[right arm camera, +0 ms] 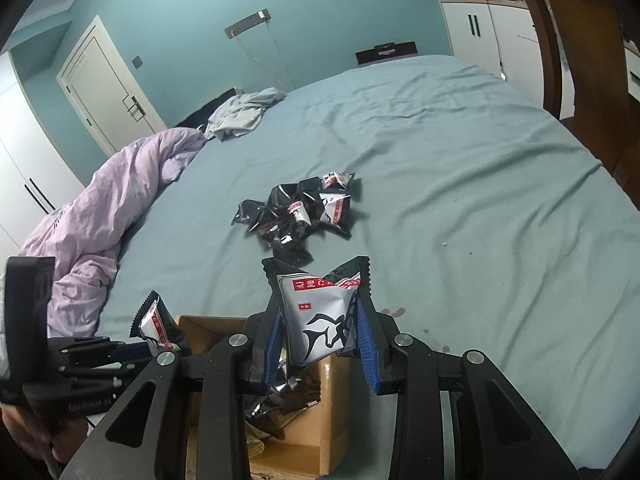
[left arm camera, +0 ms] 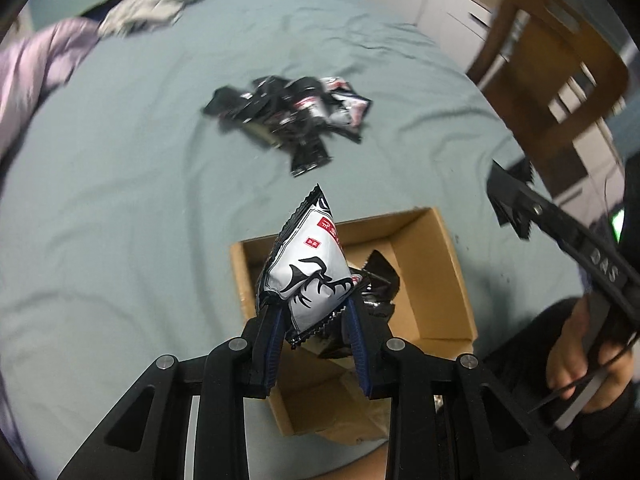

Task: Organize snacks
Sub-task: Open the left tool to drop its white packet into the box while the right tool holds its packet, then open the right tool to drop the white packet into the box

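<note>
Brown cardboard fills the lower centre of the left wrist view, where an open box [left arm camera: 436,280] sits on a pale teal bedsheet [left arm camera: 120,200] with a few dark packets already inside; directly above it, the left gripper [left arm camera: 314,316] pinches a white, black and red snack packet [left arm camera: 308,276] by its lower end, its blue pads [left arm camera: 276,332] pressing the wrapper from both sides while the packet's point rises toward mid-frame; at the right edge of the same view, the right gripper [left arm camera: 508,204] reaches in from a person's hand [left arm camera: 576,364], black wrapper showing at its tip.

In the right wrist view, that gripper's tongs are closed on a second packet [right arm camera: 320,316] of the same design at lower centre, held upright with its serrated top edge spread wide, just over the near corner of the box; the left gripper and its packet appear at lower left of this frame, beside the box's far rim.

The remaining snacks lie in a loose pile [right arm camera: 300,212] in the middle of the bed, well apart from the box and beyond both held packets; a rumpled lilac duvet [right arm camera: 100,208] runs along the left side; a grey garment [right arm camera: 240,114] lies at the upper left; a wooden chair [left arm camera: 552,76] stands at the upper right of the left wrist view.
</note>
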